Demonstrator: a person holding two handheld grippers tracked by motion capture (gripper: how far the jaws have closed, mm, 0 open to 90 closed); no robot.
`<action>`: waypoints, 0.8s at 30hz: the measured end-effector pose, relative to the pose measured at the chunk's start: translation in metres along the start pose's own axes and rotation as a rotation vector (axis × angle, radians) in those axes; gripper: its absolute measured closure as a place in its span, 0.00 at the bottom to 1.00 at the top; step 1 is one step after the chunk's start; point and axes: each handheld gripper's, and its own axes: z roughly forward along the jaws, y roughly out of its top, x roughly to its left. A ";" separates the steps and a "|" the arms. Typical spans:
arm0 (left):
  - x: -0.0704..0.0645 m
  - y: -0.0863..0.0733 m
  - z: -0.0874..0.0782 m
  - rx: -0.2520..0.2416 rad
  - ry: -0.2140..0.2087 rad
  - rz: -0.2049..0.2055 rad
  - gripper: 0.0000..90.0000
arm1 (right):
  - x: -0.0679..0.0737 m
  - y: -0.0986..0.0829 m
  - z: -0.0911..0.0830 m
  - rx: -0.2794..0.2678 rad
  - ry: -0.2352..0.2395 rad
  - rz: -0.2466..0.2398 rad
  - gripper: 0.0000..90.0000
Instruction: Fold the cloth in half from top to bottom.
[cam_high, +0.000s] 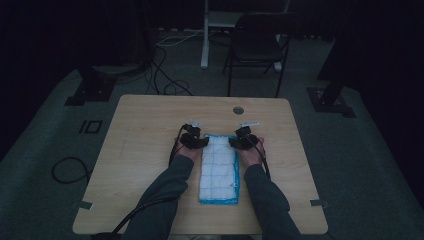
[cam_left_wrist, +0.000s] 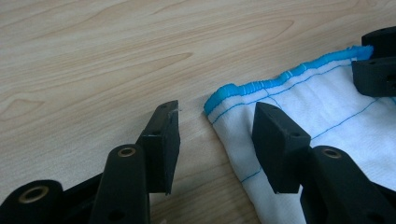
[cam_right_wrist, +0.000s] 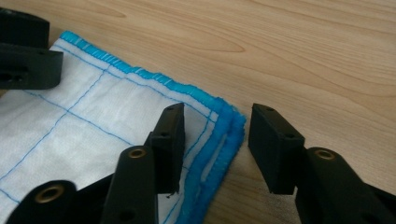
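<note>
High view: folded blue-edged cloth (cam_high: 219, 169) lies on counter (cam_high: 145, 130) between your left tongs (cam_high: 202, 143) and right tongs (cam_high: 234, 142). Both sets gape, astride far corners. Judged step: pre-grasp. Next: close on hems, lift together.

one folded white cloth with blue edging (cam_high: 219, 169), two grippers, left (cam_high: 194, 141) and right (cam_high: 244, 141), one wooden table (cam_high: 140, 150), one black chair (cam_high: 257, 42).
</note>
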 end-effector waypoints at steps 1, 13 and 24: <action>0.000 0.001 0.000 0.005 0.003 0.004 0.59 | 0.001 0.000 0.000 0.002 0.000 -0.004 0.65; -0.002 0.004 0.001 0.032 -0.037 0.006 0.79 | 0.004 0.003 0.001 0.017 0.034 -0.023 0.84; 0.000 0.008 0.001 0.069 -0.089 -0.028 0.95 | -0.001 0.003 0.001 0.017 0.085 0.026 0.94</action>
